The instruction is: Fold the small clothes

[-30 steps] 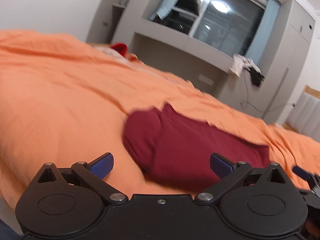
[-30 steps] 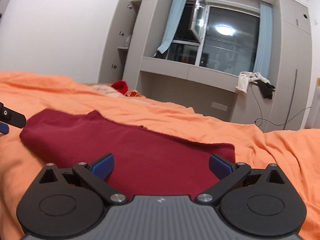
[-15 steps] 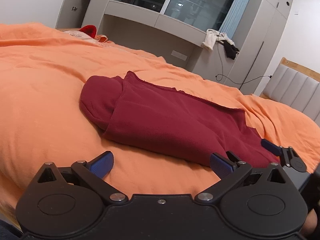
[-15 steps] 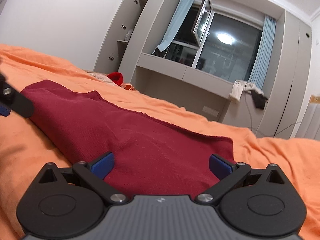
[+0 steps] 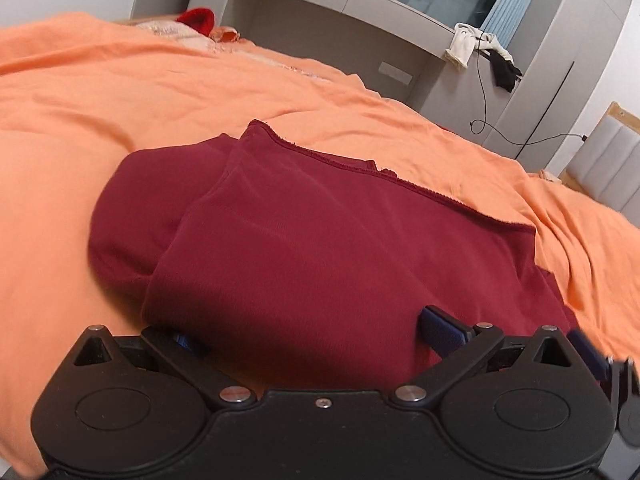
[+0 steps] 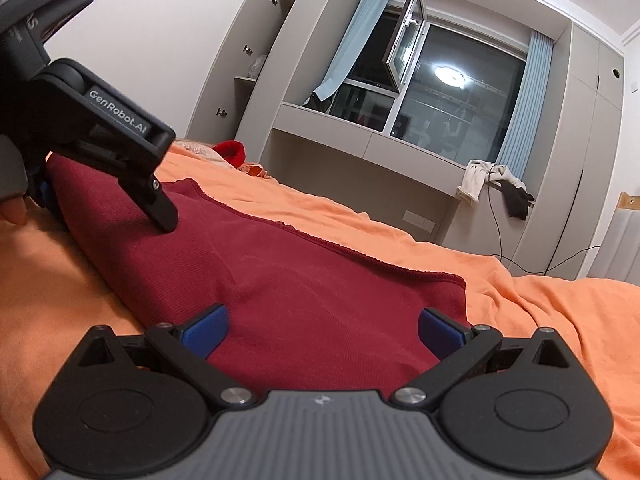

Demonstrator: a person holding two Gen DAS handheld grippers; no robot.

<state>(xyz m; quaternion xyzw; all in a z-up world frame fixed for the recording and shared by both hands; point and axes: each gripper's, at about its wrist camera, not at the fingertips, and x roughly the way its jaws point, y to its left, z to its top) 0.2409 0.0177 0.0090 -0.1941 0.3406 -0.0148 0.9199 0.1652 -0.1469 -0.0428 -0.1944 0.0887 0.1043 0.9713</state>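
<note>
on the bed: dark red garment, part-folded

on the orange bedsheet, near its front edge: one dark red garment, lying flat, the task's own item.

condition: already doubled over at least once, judging by the upper layer whose stitched hem runs across the far side, and by a rounded bulk of cloth showing from under it at the left end. the shape is a long, rough rectangle, not yet a compact packet.

left gripper: fingers spread wide, grasping nothing; the near edge of the garment lies between them, and the left fingertip is half hidden under the cloth.

right gripper: fingers likewise spread and empty, low over the right end of the garment.

remaining, as a judgement: at least one more fold, probably end to end or front edge over, then smoothing. both grippers look placed to take the near edge.

other clothes: a red item at the far side of the bed.
</note>
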